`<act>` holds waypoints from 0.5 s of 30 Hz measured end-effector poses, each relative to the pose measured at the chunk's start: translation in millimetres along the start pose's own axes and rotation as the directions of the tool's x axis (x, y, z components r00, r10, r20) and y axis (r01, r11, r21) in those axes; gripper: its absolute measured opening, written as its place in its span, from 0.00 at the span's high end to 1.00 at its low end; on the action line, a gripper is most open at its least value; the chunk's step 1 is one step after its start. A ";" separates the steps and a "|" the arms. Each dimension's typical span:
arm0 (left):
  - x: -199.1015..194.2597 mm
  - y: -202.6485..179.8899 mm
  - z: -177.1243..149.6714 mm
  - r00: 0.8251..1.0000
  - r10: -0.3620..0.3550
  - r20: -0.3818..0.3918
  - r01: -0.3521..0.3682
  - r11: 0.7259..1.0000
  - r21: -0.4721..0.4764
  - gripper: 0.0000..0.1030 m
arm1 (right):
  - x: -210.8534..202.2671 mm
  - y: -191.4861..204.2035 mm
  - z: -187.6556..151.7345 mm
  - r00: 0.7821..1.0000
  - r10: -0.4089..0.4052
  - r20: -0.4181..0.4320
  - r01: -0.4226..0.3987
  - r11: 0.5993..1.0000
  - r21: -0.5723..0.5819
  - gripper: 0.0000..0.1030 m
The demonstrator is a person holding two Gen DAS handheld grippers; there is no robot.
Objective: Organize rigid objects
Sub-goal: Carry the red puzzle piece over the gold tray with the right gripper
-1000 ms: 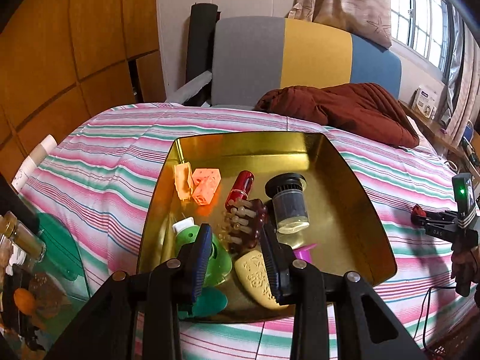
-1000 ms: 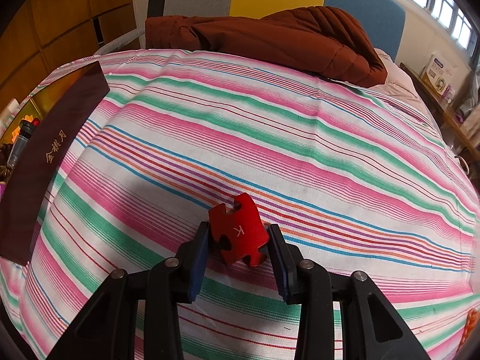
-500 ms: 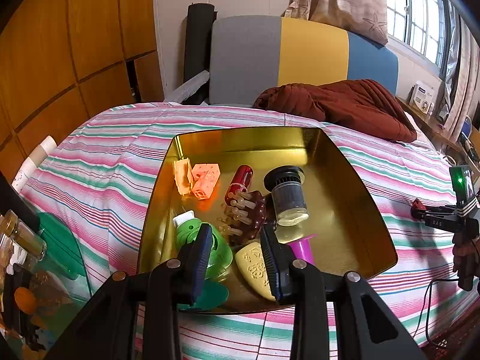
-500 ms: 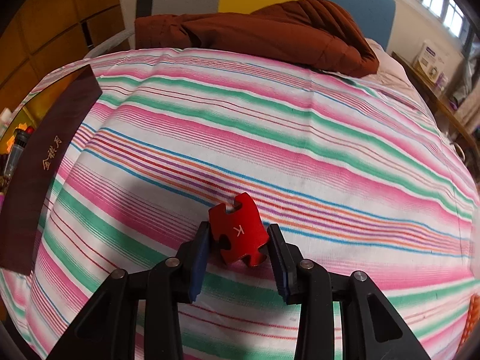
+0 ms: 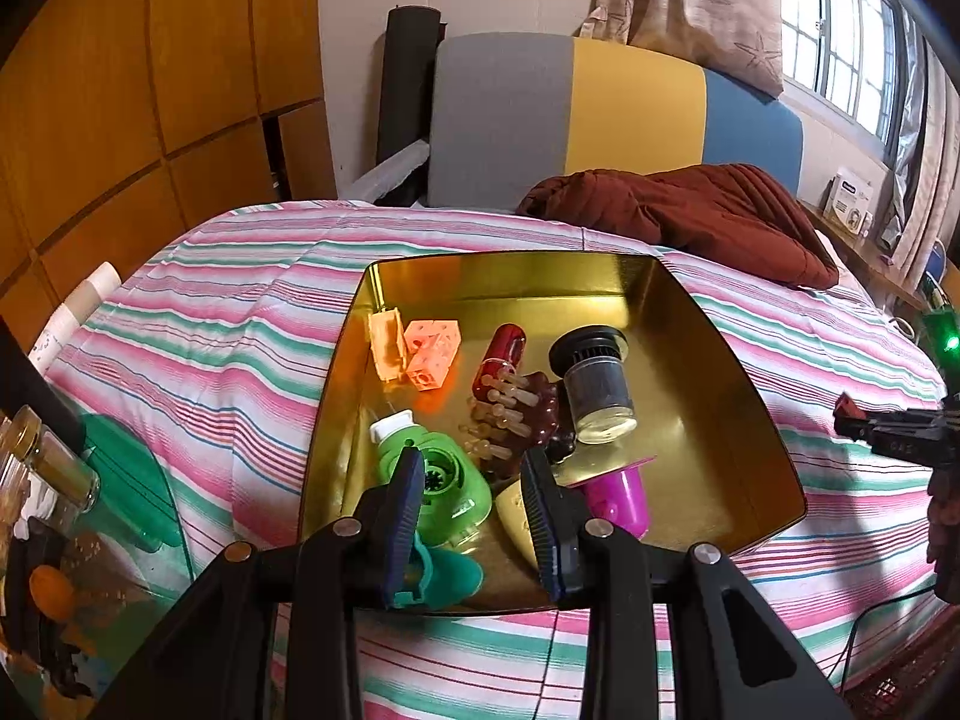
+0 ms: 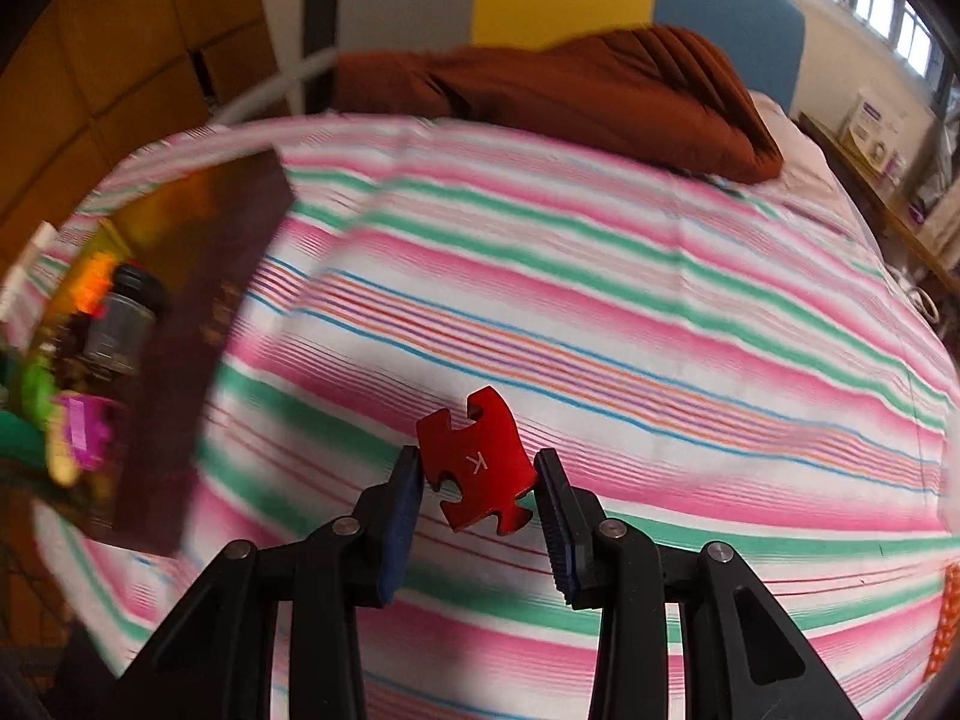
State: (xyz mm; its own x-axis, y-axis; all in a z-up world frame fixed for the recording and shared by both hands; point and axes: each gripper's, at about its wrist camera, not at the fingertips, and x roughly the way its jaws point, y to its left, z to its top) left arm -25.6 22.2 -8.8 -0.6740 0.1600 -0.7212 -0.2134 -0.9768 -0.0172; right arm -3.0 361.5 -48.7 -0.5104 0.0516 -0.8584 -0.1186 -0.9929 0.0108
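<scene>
Left wrist view shows most of the sorting already done: the gold tray (image 5: 708,324) on the striped bedspread (image 5: 240,324) holds an orange cube (image 5: 433,353), a dark red capsule (image 5: 504,354), a brown hair claw (image 5: 516,420), a small jar (image 5: 597,387) with a black cap, a green round piece (image 5: 441,483), a cream wedge (image 5: 517,510), a magenta cup (image 5: 618,498) and a teal piece (image 5: 450,576). The left gripper (image 5: 474,510) hangs over the tray's near edge with its jaws narrowly parted and nothing clamped between them.

What is left, as far as the pictures show, is the red puzzle piece (image 6: 477,468). The right gripper (image 6: 477,492) holds it clamped by its two side edges, lifted off the bedspread and well to the right of the tray, whose dark outer wall (image 6: 198,312) shows blurred at the left of the right wrist view. In the left wrist view the same piece shows only as a small red tip (image 5: 846,408) at the far right edge.

The piece is flat and roughly as wide as it is long, so it has no strong long axis. Its printed face, marked with a letter K, is turned up toward the camera. One knob points up and away from the jaws, and the opposite lobes point back toward the gripper body. An orange dotted object (image 6: 945,618) at the right edge may be another thing still to collect, though too little of it shows to say.
</scene>
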 end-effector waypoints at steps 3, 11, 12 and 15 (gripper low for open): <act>-0.1 3.6 -1.5 1.000 0.003 0.001 -0.003 1.000 -0.008 0.68 | -20.2 25.8 8.2 0.997 0.049 0.056 -0.047 0.998 -0.030 0.63; -0.8 18.6 -6.4 1.000 0.020 0.010 -0.019 0.999 -0.042 0.68 | -47.7 116.4 25.1 0.970 0.221 0.102 -0.204 0.967 -0.155 0.63; -0.6 20.7 -6.9 1.000 0.022 0.008 -0.022 0.999 -0.047 0.68 | -46.4 128.5 26.9 0.966 0.241 0.094 -0.222 0.960 -0.170 0.63; 0.2 28.3 -8.1 0.999 0.033 0.006 -0.032 0.997 -0.066 0.68 | -33.5 158.2 29.3 0.966 0.254 0.057 -0.238 0.950 -0.201 0.63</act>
State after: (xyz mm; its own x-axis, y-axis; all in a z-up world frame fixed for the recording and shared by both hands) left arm -26.1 -6.6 -15.1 -0.6845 0.1289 -0.7175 -0.1444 -0.9887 -0.0398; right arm -29.7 205.8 -3.2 -0.5716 -0.1959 -0.7968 0.1801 -0.9773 0.1111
